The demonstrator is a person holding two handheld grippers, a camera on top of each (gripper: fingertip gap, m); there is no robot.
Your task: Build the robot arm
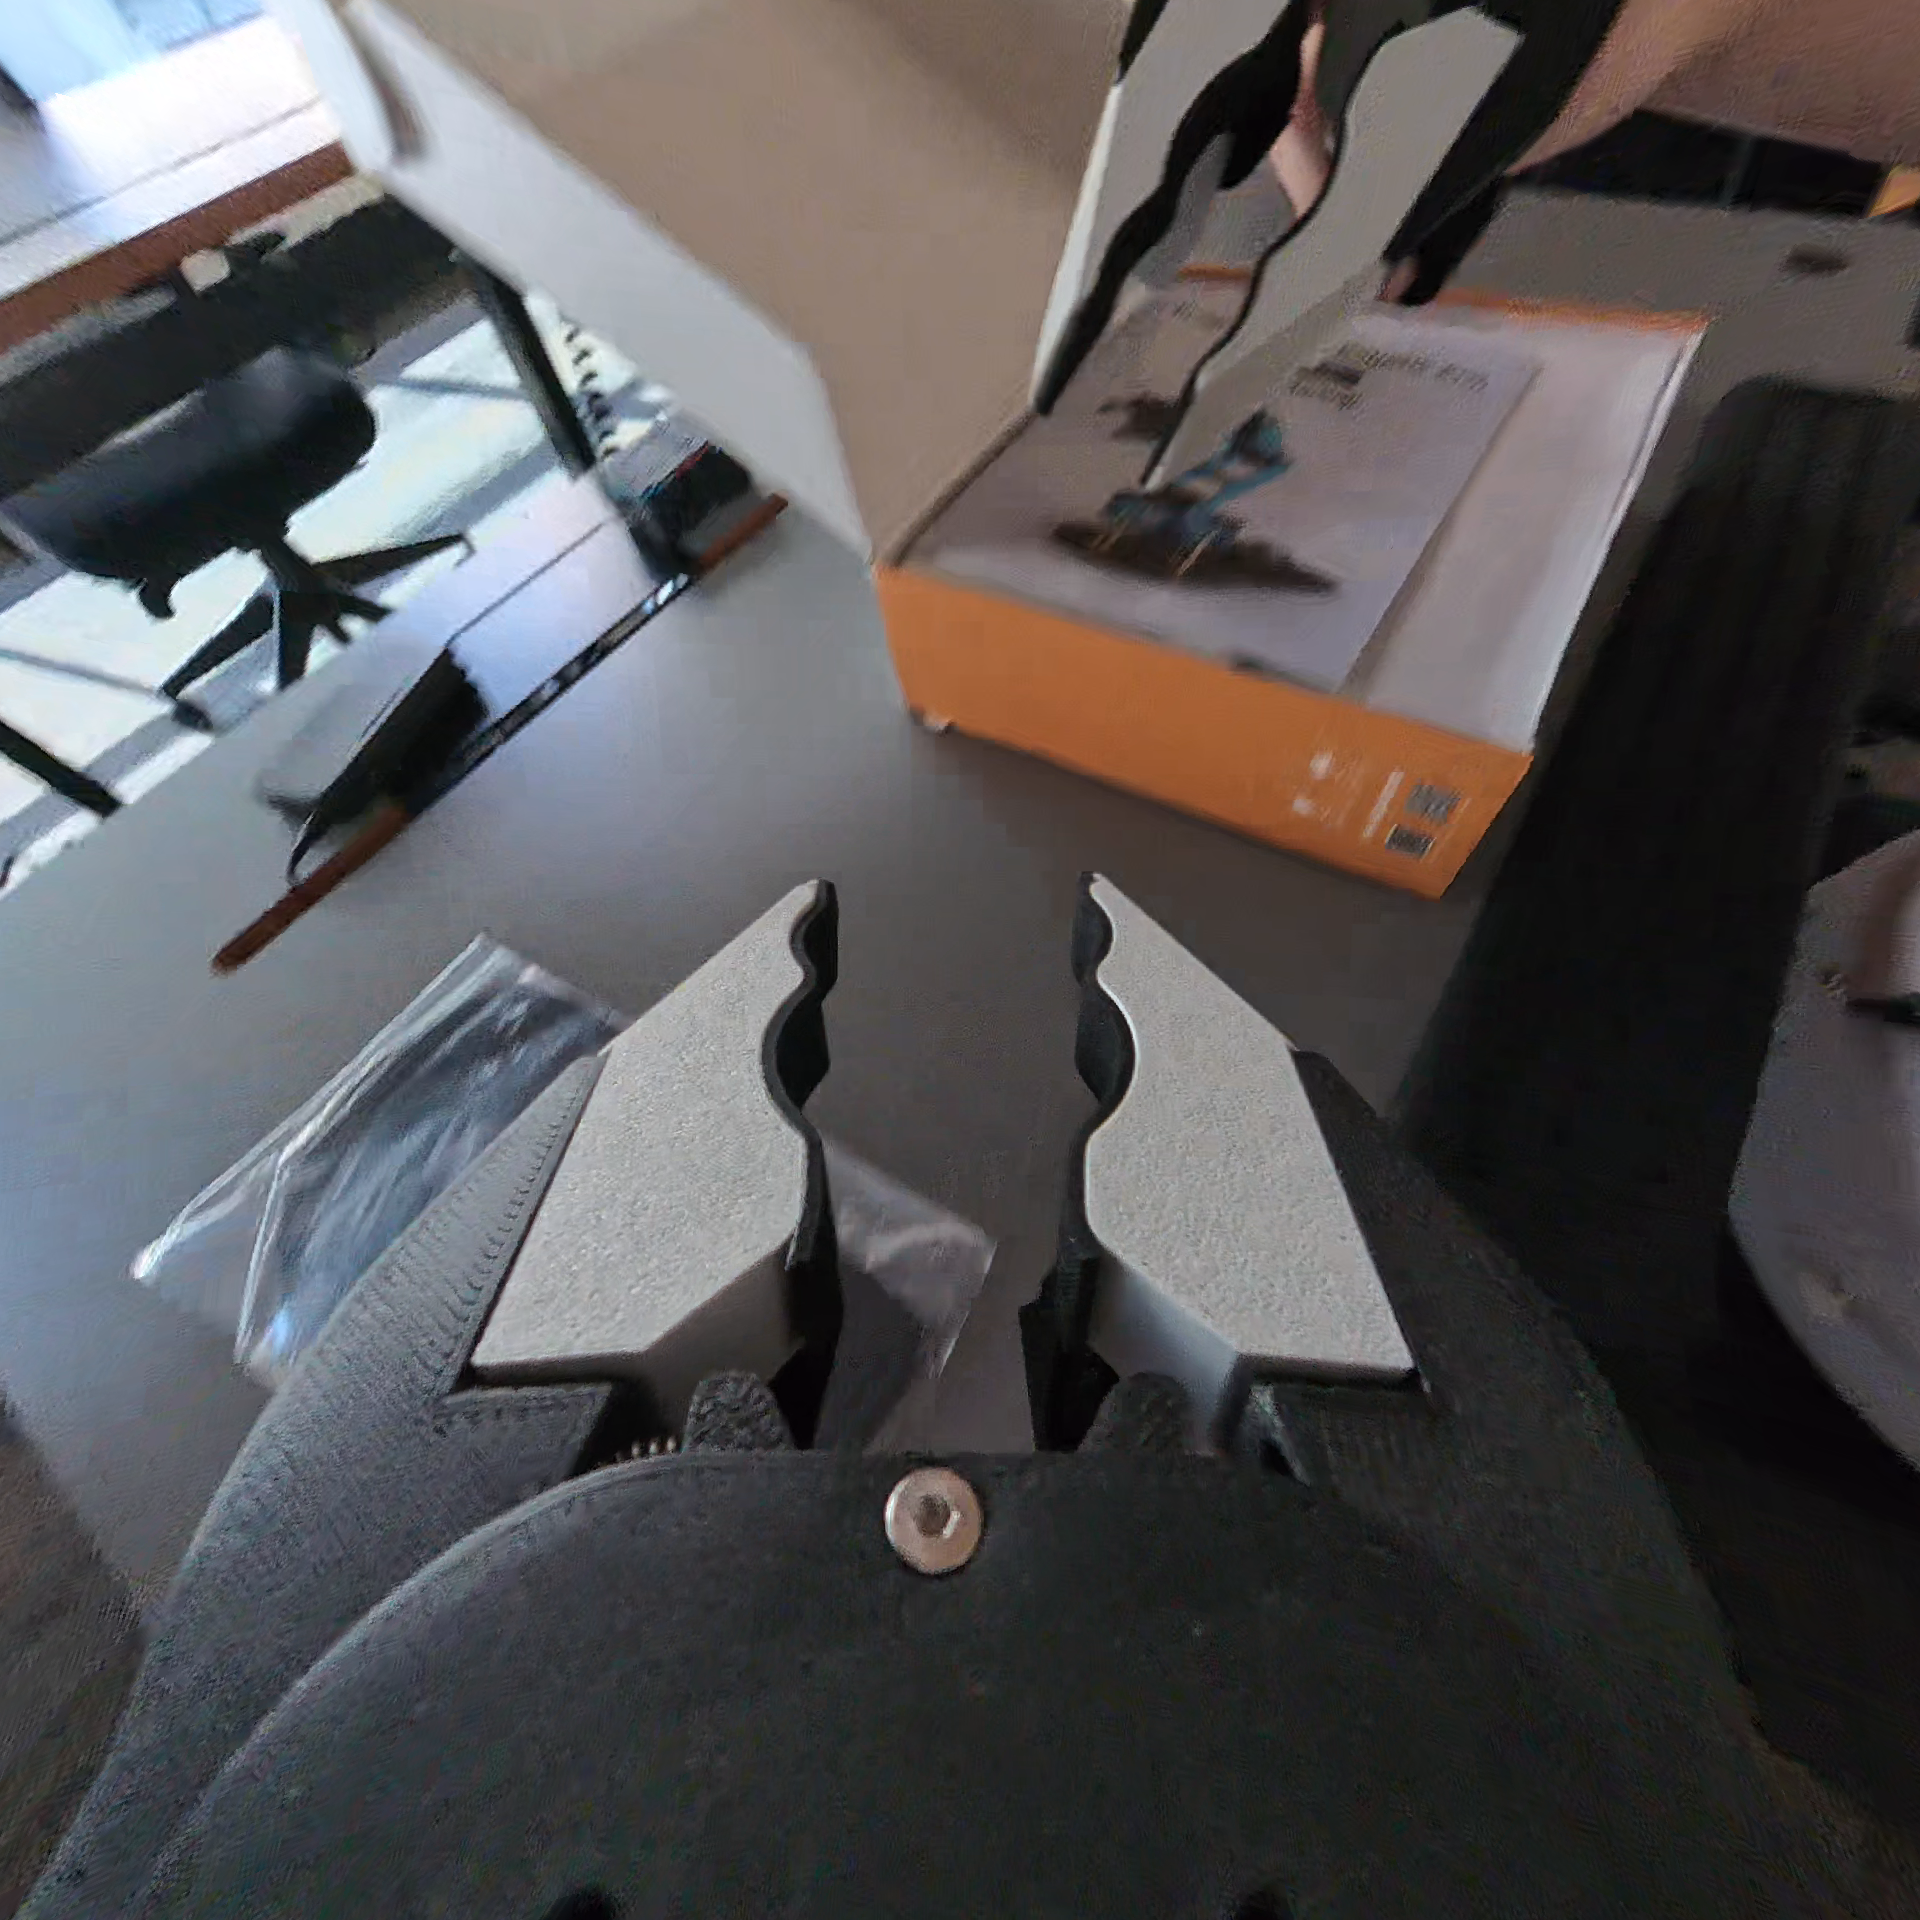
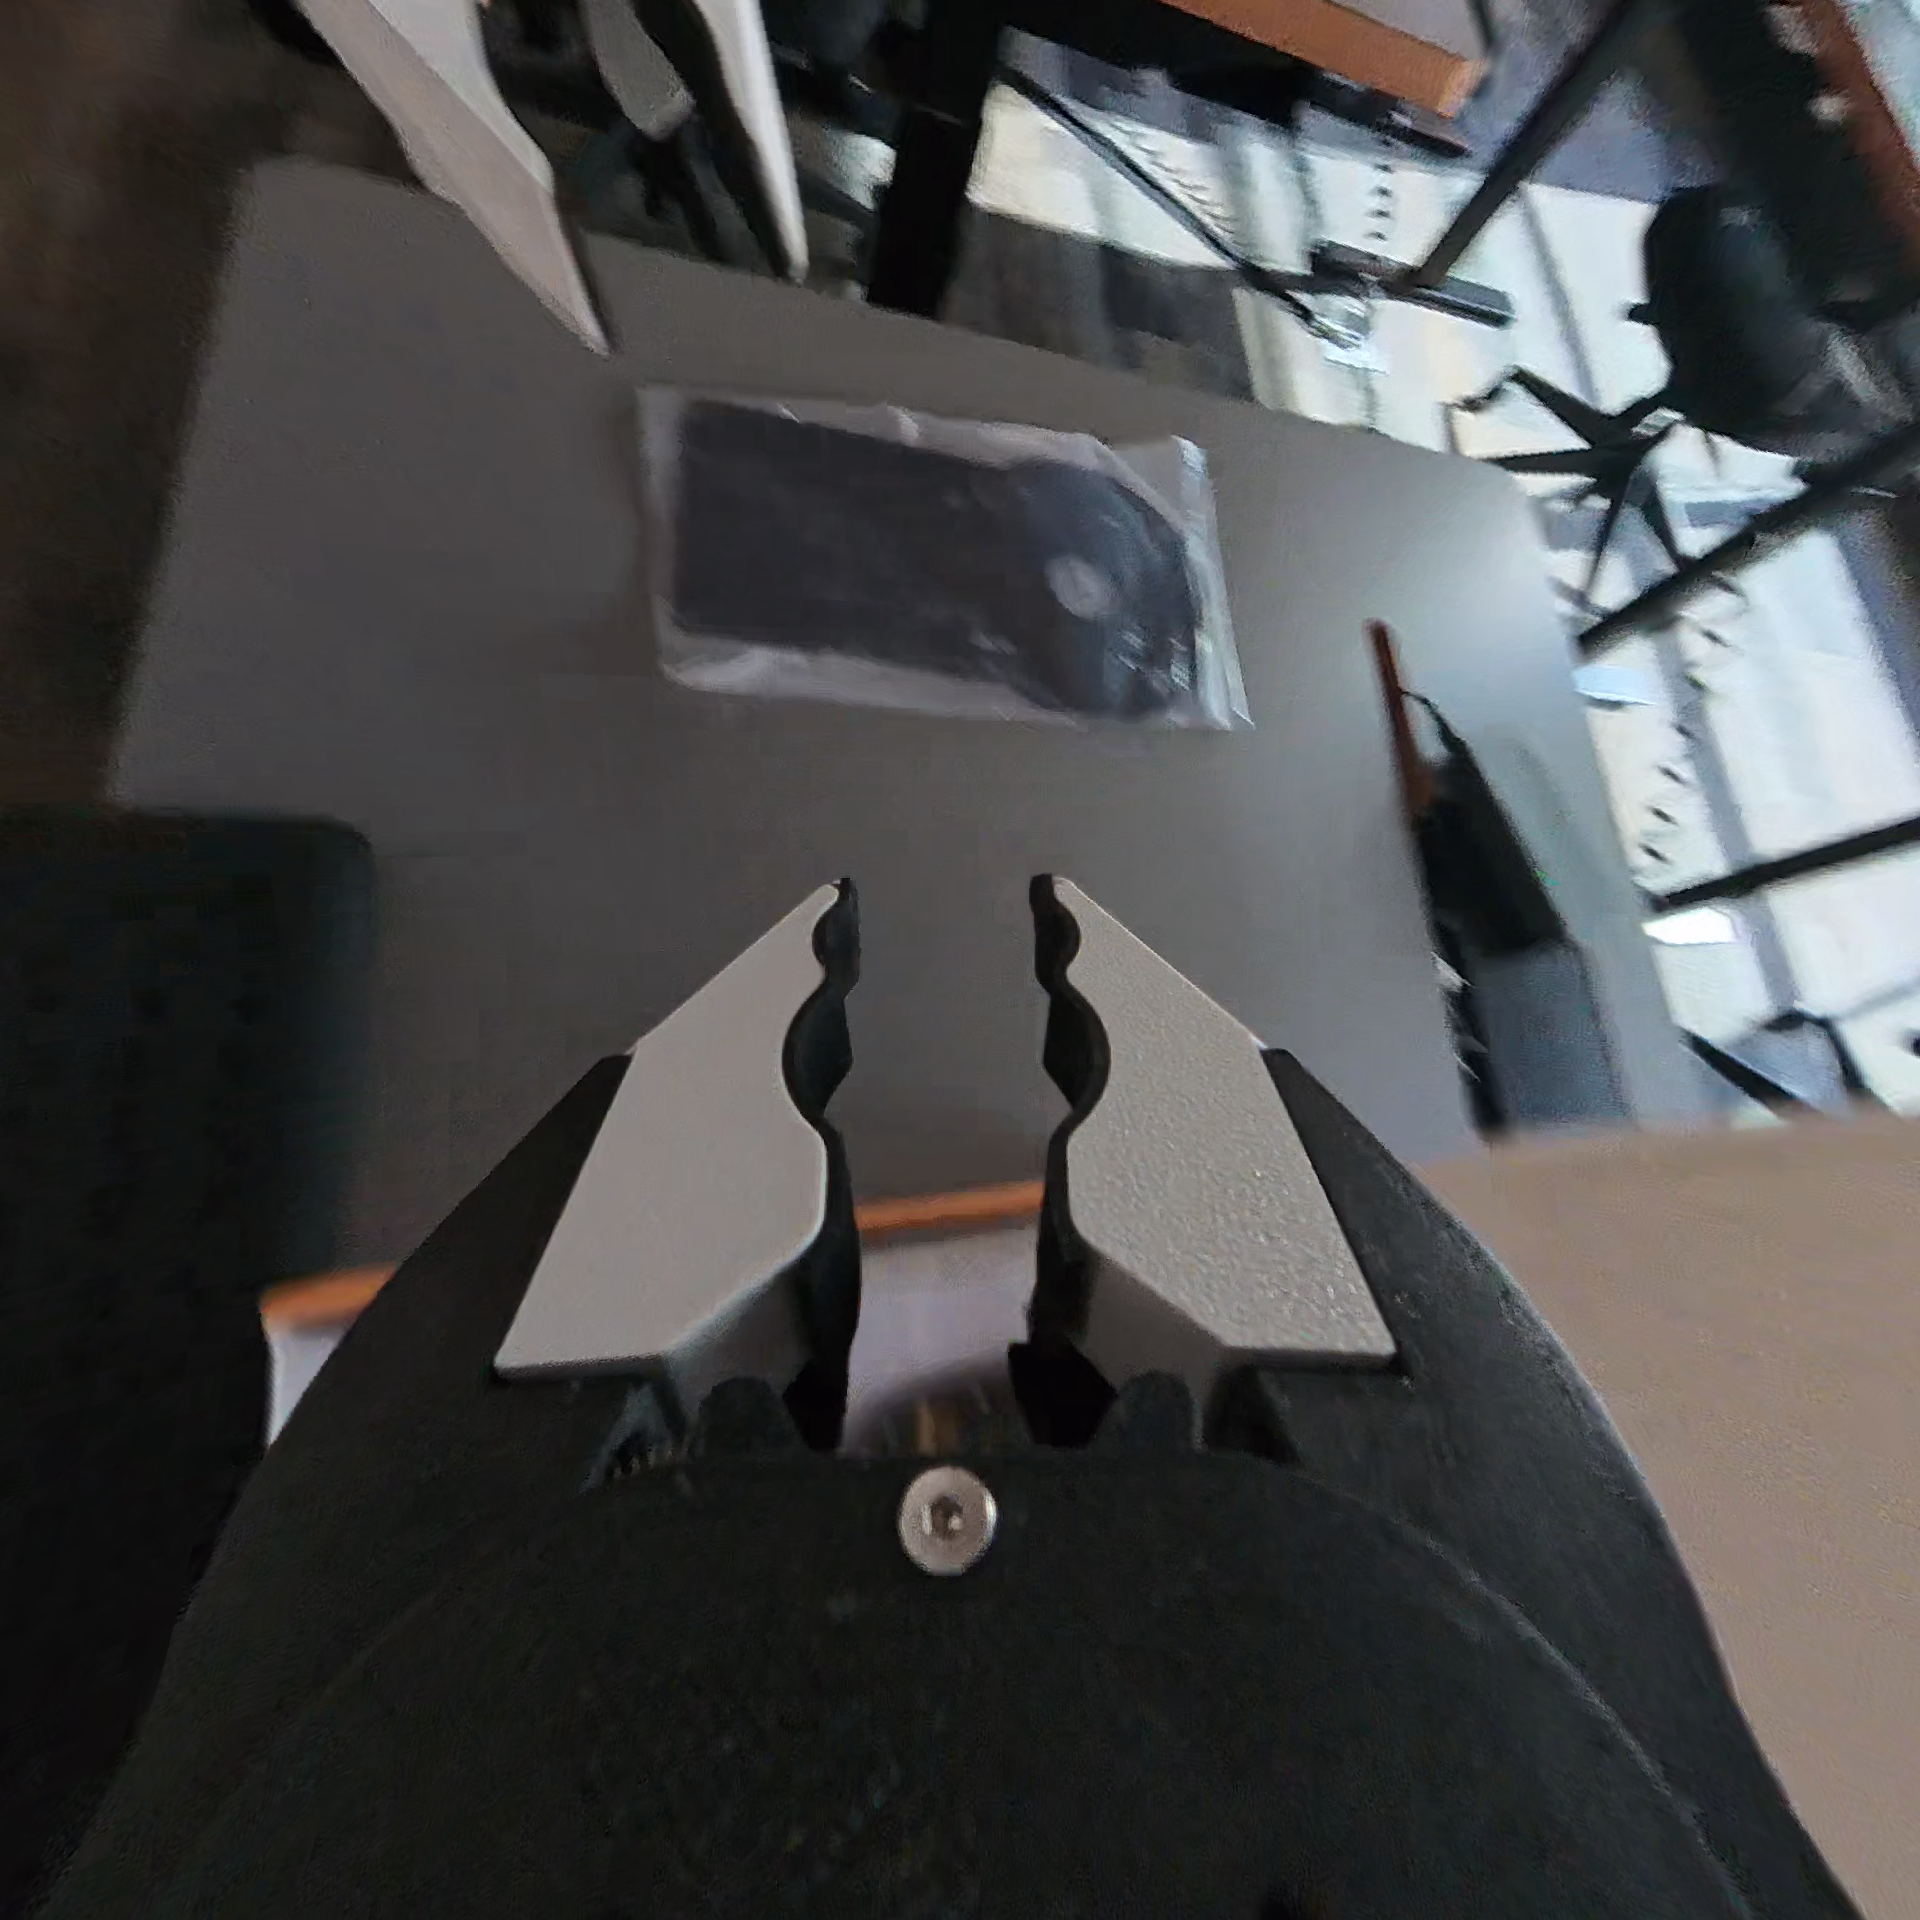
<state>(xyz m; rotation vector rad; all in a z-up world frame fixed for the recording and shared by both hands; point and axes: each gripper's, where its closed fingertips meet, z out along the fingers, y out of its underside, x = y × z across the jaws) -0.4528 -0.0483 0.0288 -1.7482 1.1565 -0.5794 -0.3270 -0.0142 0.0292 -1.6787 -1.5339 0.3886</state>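
My left gripper point(image 1: 958, 894) is open and empty, low over the grey table point(image 1: 727, 831). Just under and left of it lies a clear plastic bag point(image 1: 364, 1122) with black parts inside. My right gripper point(image 2: 943, 888) is open and empty, hovering above an open orange box point(image 2: 935, 1210). In the left wrist view the orange box point(image 1: 1195, 727) holds a white booklet point(image 1: 1299, 468), and the right gripper point(image 1: 1236, 348) hangs over it, pointing down. In the right wrist view the bag point(image 2: 935, 561) lies flat ahead, with the left gripper point(image 2: 696, 307) beyond it.
The box's lid flap point(image 1: 727, 260) stands open on its far side. A tall black object point(image 1: 1662, 831) stands right of the box, and a pale round thing point(image 1: 1829, 1143) beside it. A black item point(image 1: 395, 748) lies at the table edge. An office chair point(image 1: 208, 468) stands on the floor beyond. Across from one pair of fingers to the other is roughly 12 cm.
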